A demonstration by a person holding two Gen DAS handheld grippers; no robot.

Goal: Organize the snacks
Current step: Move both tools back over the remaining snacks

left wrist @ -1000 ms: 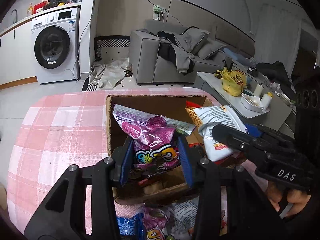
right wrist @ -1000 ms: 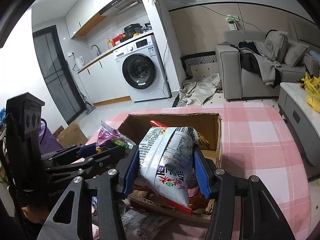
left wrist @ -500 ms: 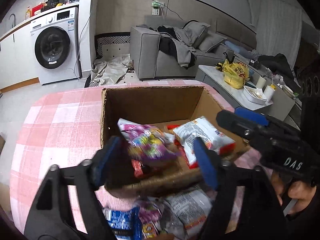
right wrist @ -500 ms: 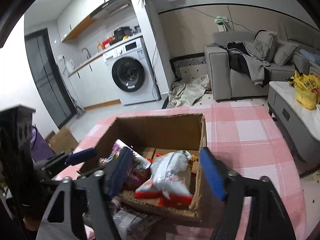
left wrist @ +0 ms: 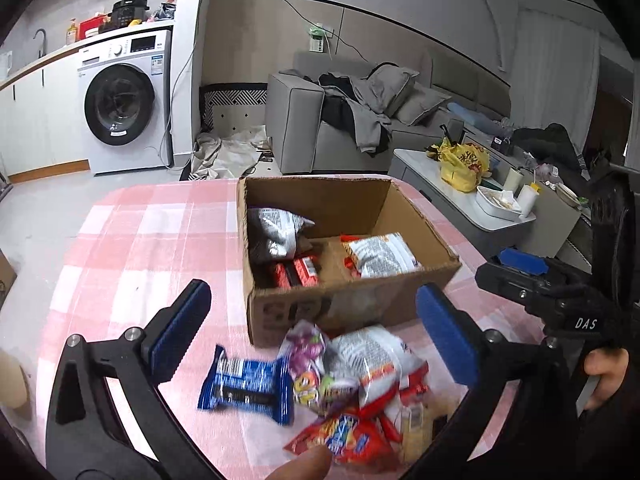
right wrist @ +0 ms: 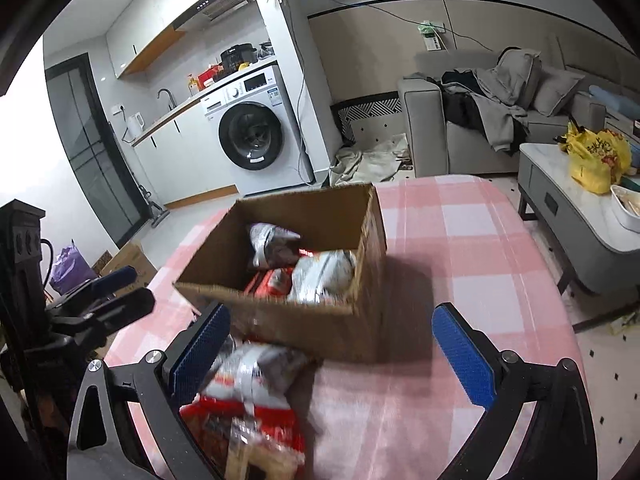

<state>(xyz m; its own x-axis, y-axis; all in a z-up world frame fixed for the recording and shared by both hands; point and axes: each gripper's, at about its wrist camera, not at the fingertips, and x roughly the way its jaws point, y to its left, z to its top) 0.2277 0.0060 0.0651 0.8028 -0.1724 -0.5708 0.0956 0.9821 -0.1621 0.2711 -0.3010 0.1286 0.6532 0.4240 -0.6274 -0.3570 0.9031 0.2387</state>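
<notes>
Left tongs (left wrist: 312, 332): jaws wide, just been opening, nothing between the pads. Right tongs (right wrist: 332, 356): same, wide, just been opening, empty.

Landmark = box (left wrist: 352, 312), cardboard, open top, on the pink check desk (left wrist: 132, 248).

Inside box: silver-dark bag (left wrist: 278, 232) at the left wall toward the back, red packs (left wrist: 296, 272) in front of it, white chip bag (left wrist: 380, 256) on the right half. Contents lie loose, not stacked.

Outside box, just in front of its near wall: pile of snacks. Blue pack (left wrist: 248, 384) at the pile's left edge, purple candy bag (left wrist: 308, 352) beside it, white-red bag (left wrist: 376, 356) to the right, red bag (left wrist: 344, 436) nearest the camera. In the right wrist view a white-red bag (right wrist: 256, 372) sits just inside that gripper's left pad, touching the box front or close to it; blur, can't tell which.

Step in hand, my read: pick the next pack from the pile in front of the box.

How to do it well:
- One pack per gripper. Blue pack is the clearest target for the left: lies flat, free on its left side.
- Right takes the white-red bag; come in along its short axis.
- Pinch the bag body, not a seal edge.
- Lift clear of the box's near wall before going over, drop into the bare floor between the chip bag and the red packs.
- Keep the two grippers apart over the pile; they crowd each other there.
</notes>
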